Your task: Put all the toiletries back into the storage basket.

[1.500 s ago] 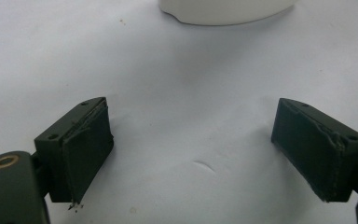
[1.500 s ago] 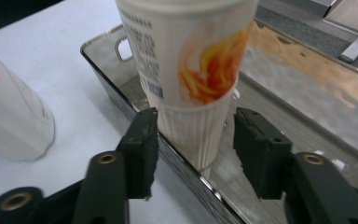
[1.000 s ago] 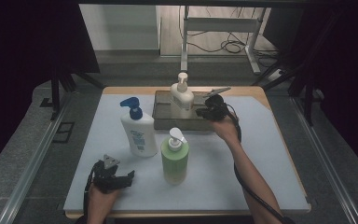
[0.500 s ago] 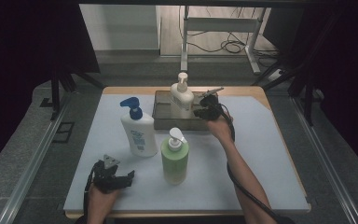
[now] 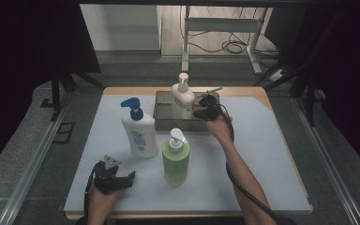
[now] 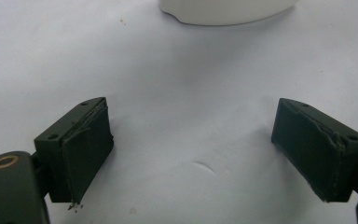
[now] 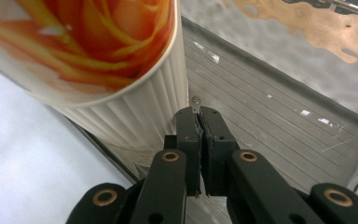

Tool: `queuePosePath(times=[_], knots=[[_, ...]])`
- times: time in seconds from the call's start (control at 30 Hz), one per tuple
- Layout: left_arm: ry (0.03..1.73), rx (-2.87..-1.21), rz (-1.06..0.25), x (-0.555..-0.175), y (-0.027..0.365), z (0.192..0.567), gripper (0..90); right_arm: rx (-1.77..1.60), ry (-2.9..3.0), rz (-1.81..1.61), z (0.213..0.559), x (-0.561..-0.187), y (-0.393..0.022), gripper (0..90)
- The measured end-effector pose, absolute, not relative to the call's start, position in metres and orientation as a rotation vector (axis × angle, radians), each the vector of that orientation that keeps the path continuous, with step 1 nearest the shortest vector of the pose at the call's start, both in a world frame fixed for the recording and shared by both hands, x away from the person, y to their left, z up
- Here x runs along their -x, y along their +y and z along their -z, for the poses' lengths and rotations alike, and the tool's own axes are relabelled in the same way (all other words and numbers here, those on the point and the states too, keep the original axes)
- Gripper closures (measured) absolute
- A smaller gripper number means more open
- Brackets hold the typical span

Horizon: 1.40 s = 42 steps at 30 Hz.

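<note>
On the table's far side, at roughly 12 o'clock, a cream pump bottle [image 5: 183, 99] stands upright inside a grey metal tray [image 5: 163, 123], prob. so it stays corralled. R gripper [image 5: 201, 112] sits at the bottle's 3 o'clock, low by its base; in the right gripper view its jaws are pressed together w/ nothing between, tips just beside the ribbed bottle wall [image 7: 135, 116], over the tray floor, so it looks set to nudge, not grasp. L gripper [image 5: 122, 180] rests near 7 o'clock on the white mat [image 5: 262, 154], jaws spread wide, empty. Blue-capped white bottle [image 5: 138, 129] and green bottle [image 5: 176, 158] stand mid-table, apart.
</note>
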State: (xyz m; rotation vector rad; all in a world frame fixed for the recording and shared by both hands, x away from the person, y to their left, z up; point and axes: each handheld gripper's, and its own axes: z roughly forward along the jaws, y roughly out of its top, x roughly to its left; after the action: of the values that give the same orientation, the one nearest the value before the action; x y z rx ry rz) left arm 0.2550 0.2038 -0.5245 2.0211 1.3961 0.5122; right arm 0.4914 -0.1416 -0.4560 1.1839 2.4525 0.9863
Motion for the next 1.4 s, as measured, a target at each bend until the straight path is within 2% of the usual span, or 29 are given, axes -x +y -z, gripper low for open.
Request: queuePosePath(times=[1.4], knots=[[1.396, -2.021, -0.511, -0.255, 0.204, 0.524, 11.6, -1.163, 2.499, -0.977, 0.466, -0.495, -0.101, 84.3]])
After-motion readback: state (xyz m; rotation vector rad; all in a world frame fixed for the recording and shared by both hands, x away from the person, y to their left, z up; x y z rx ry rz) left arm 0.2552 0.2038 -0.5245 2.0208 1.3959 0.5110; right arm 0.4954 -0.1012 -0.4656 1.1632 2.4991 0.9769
